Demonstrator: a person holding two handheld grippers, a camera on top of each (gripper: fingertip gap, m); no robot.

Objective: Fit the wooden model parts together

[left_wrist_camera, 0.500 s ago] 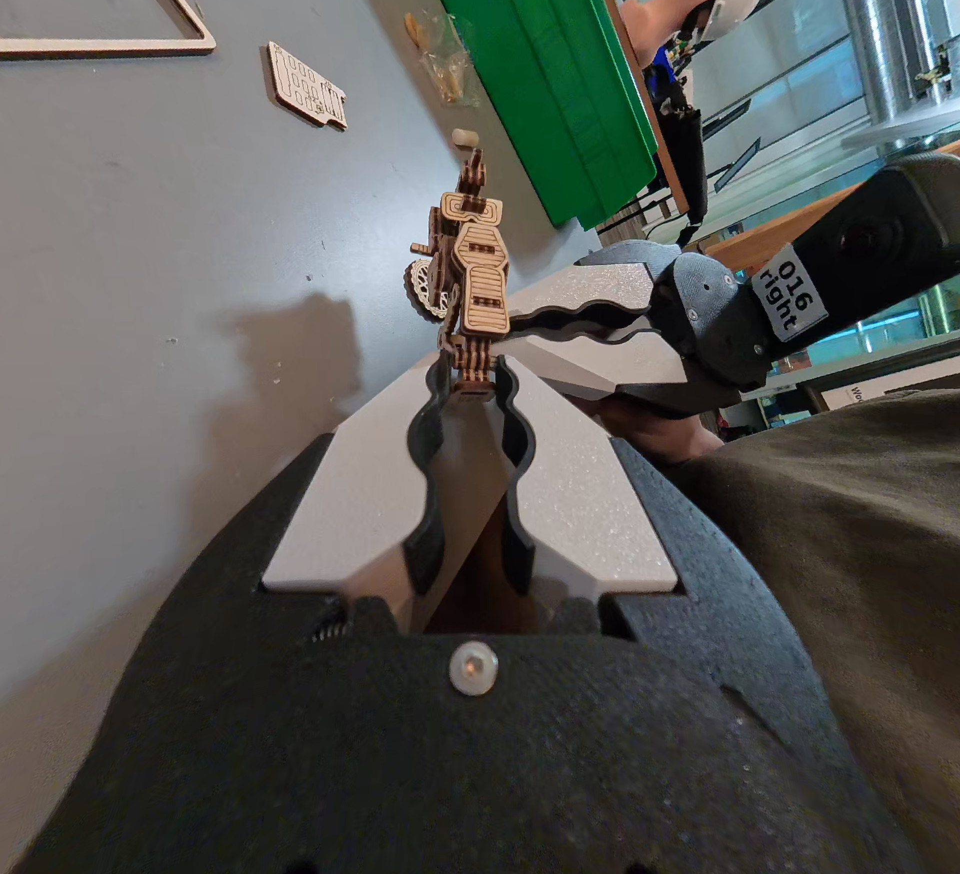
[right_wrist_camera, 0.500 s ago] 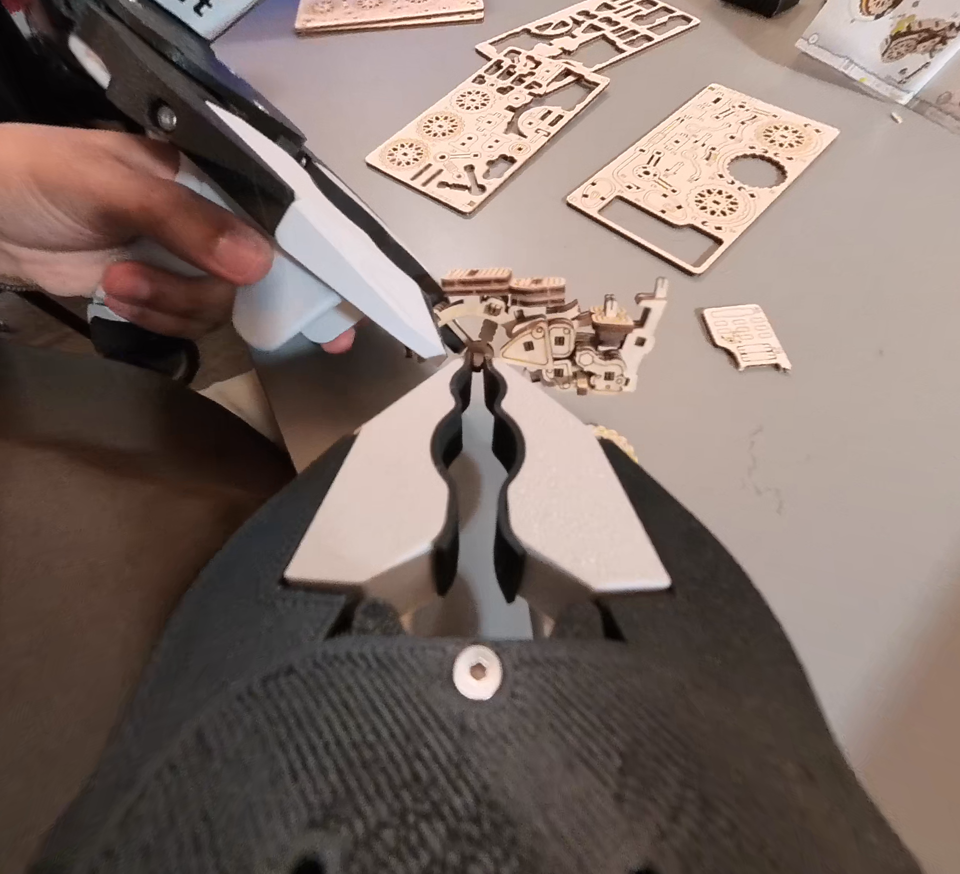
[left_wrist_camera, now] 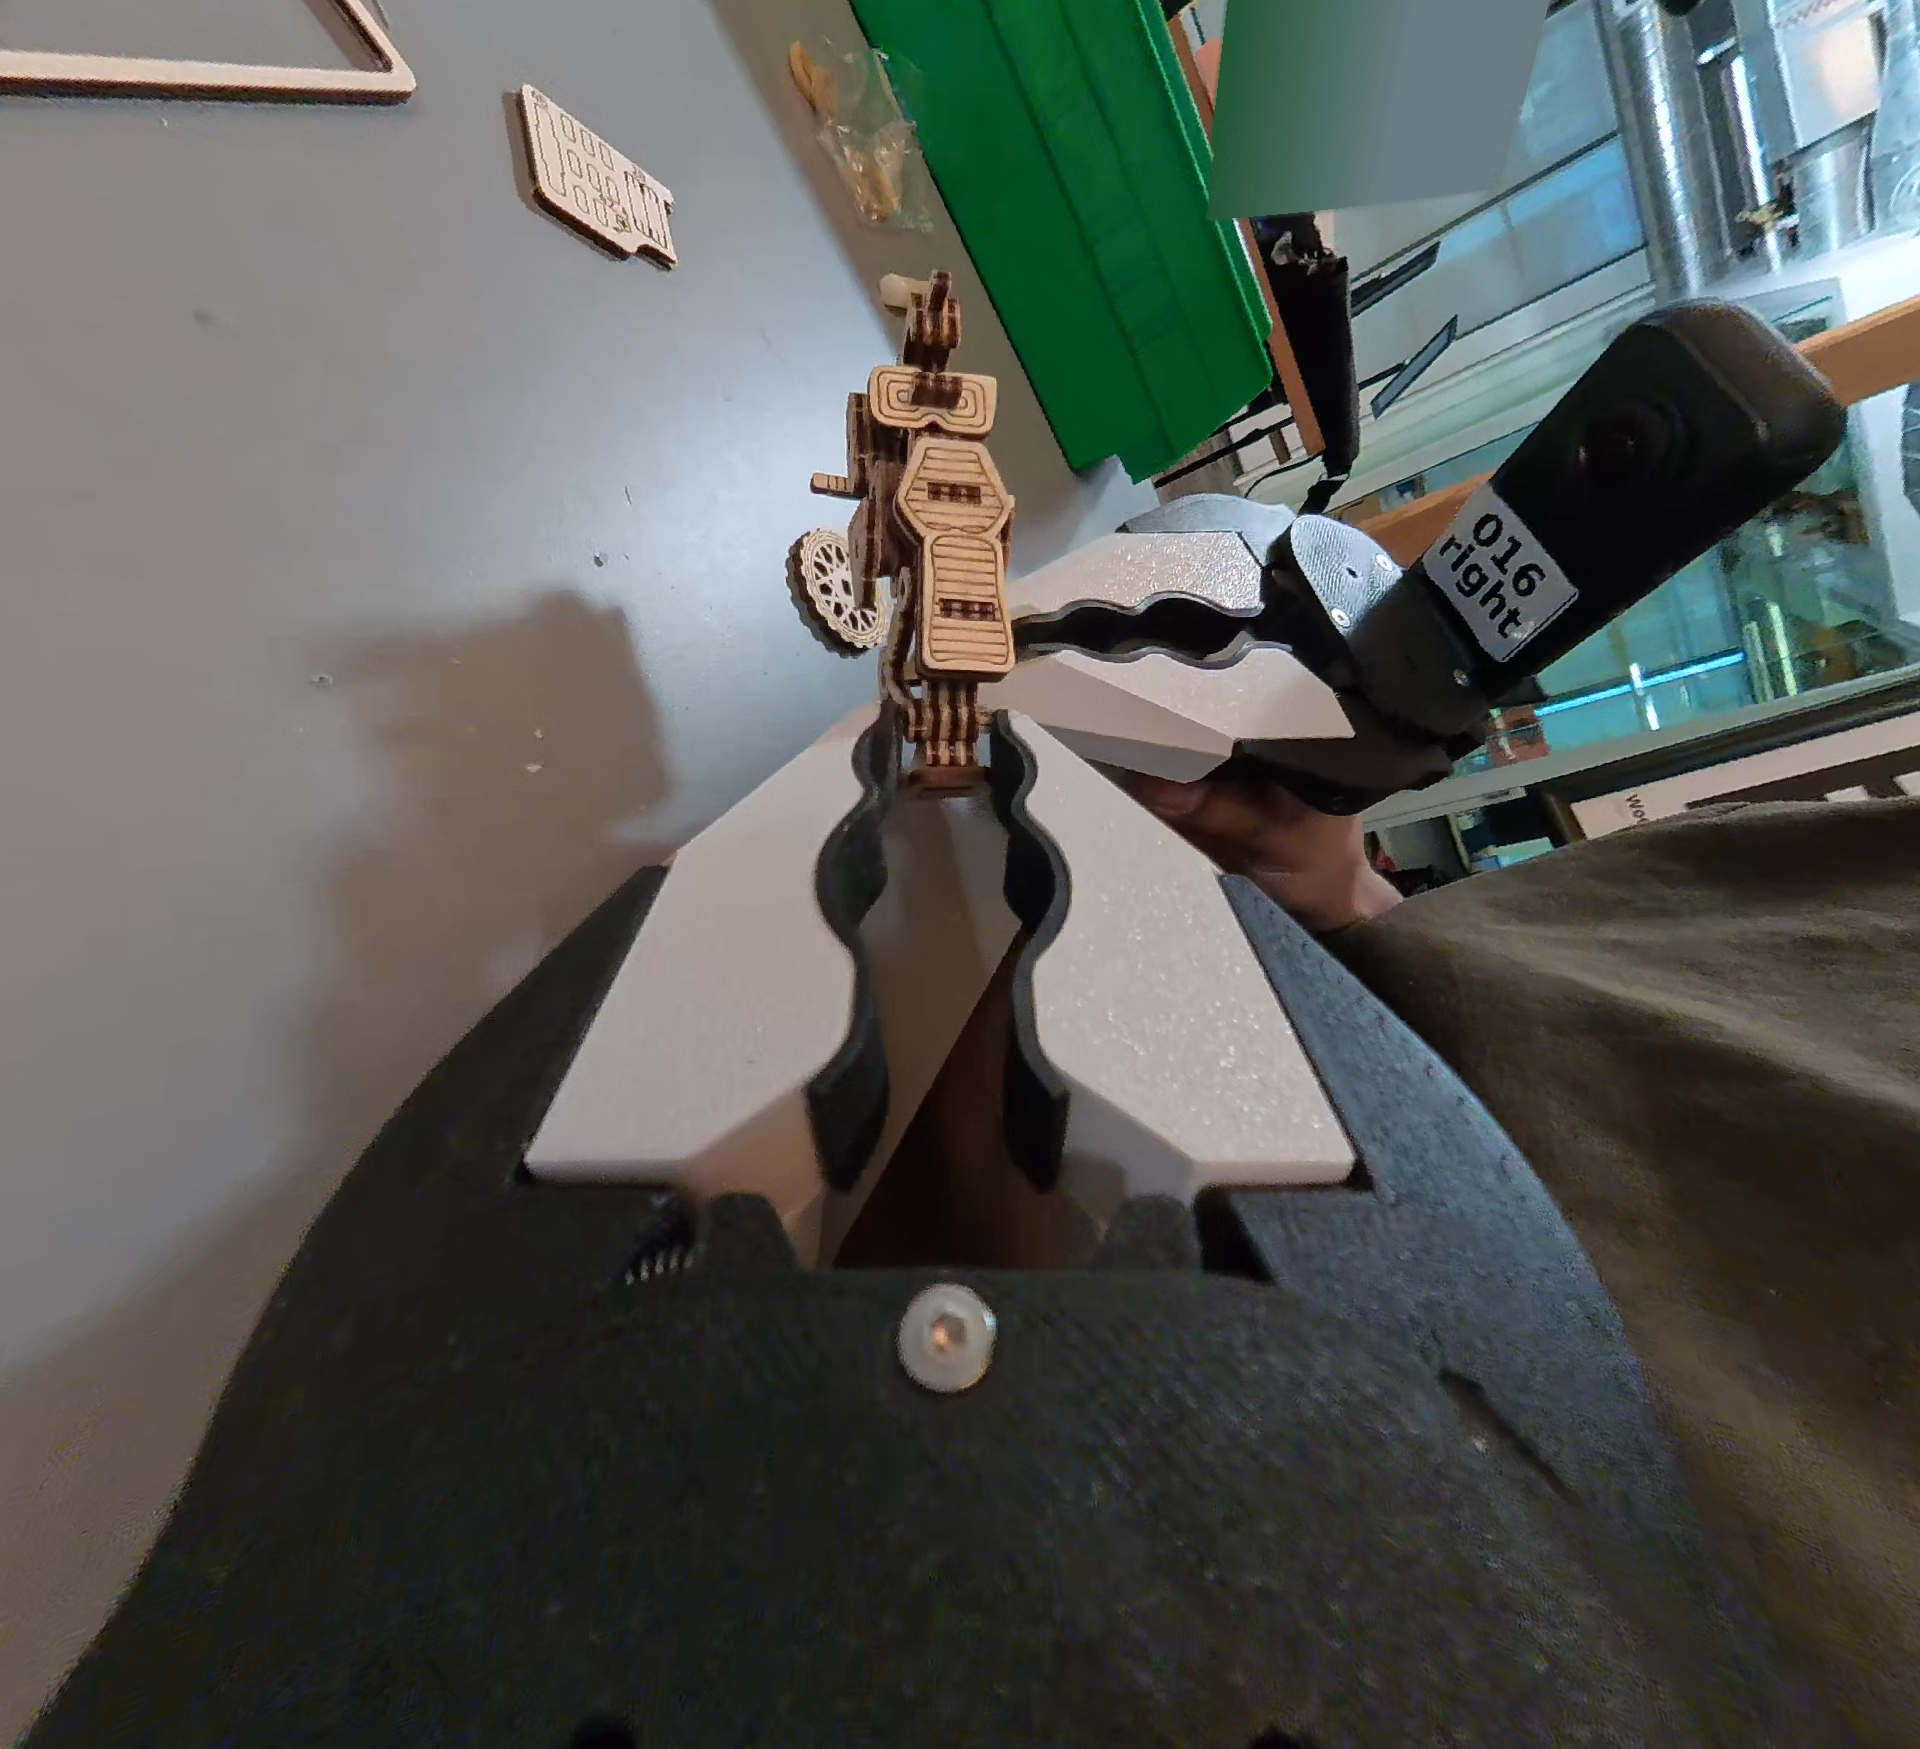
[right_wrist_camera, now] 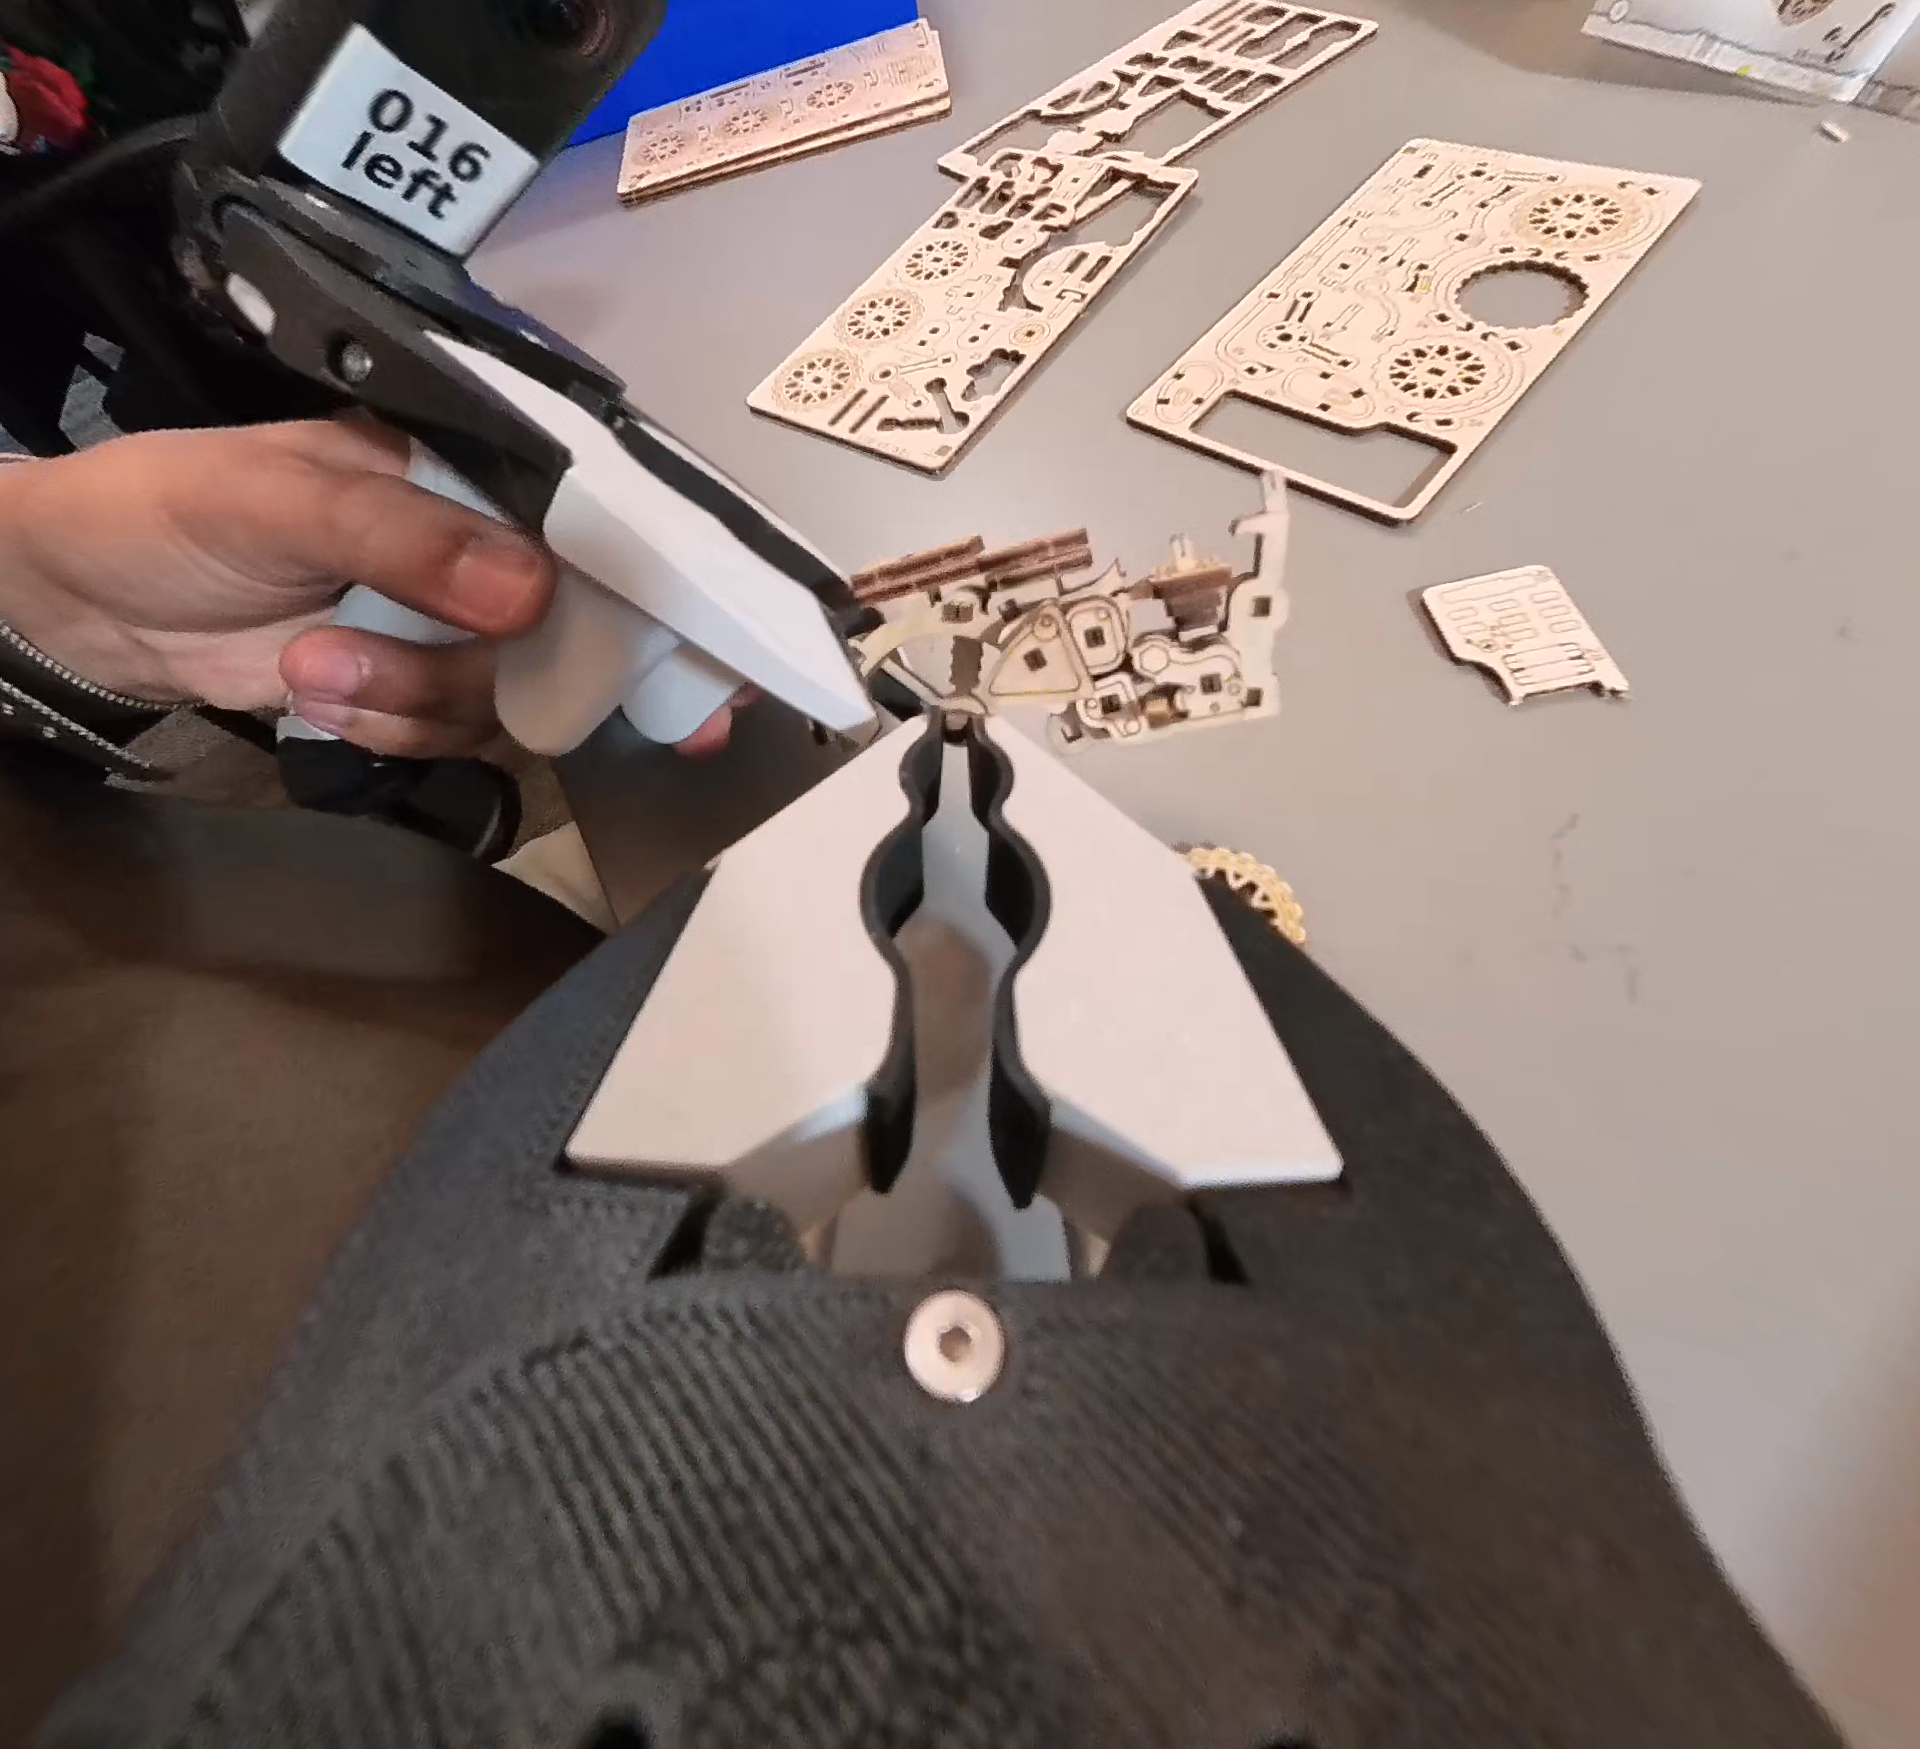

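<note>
Now the wooden motorcycle model [right_wrist_camera: 1081, 650] hangs above the grey table [right_wrist_camera: 1558, 868], its near end pinched in the closed left tool [left_wrist_camera: 940, 754] and a thin part under it in the closed right tool [right_wrist_camera: 953, 725]. Compared with half a second ago, both grips are unchanged and the model has hardly shifted, so the fitting seems mid-press.

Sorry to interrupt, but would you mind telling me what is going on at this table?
A person is building a small wooden model with a handheld gripper in each hand. The left gripper is shut on the model's end and holds it above the grey table. The right gripper pinches a thin part at the model's underside. Punched-out part sheets and a small loose piece lie on the table beyond.
</note>
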